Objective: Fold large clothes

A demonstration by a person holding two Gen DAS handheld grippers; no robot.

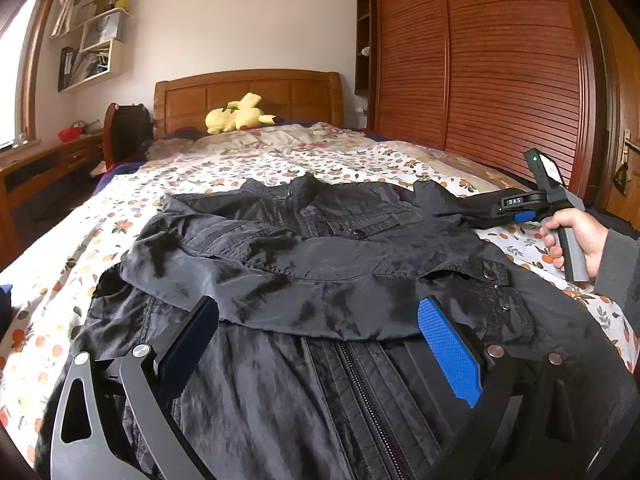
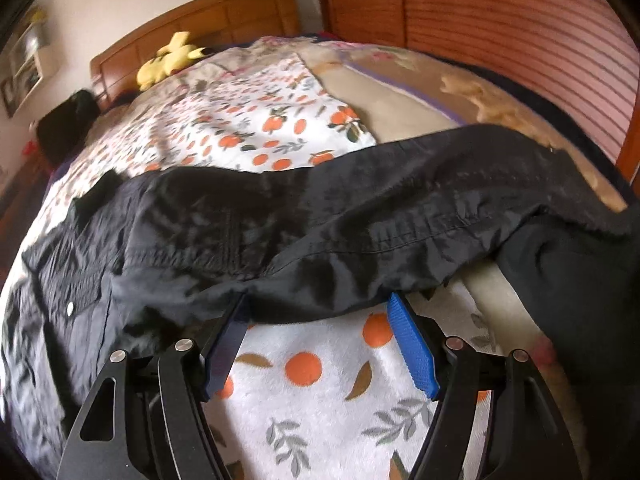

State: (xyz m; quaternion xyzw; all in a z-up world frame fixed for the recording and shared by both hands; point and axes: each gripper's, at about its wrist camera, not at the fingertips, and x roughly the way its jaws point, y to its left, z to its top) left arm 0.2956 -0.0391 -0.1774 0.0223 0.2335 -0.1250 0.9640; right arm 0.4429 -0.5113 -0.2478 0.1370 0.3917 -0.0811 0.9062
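A dark jacket (image 1: 320,248) lies spread on the bed, zipper (image 1: 368,384) toward me and one sleeve folded across its chest. My left gripper (image 1: 320,308) hovers open over the lower front, with nothing between its blue pads (image 1: 448,352). The jacket's other sleeve (image 2: 400,200) stretches out to the right over the sheet. My right gripper (image 2: 320,300) stands open with its fingertips at that sleeve's near edge, not pressing on the cloth. In the left wrist view a hand (image 1: 572,232) holds the right gripper (image 1: 500,212) low beside the jacket's right shoulder.
The orange-print sheet (image 2: 304,368) covers the bed, with a beige blanket (image 2: 400,108) to the right. A yellow plush toy (image 1: 236,116) lies by the wooden headboard (image 1: 248,92). A slatted wardrobe (image 1: 500,60) stands along the right side; shelves (image 1: 92,56) and a desk (image 1: 52,164) are at left.
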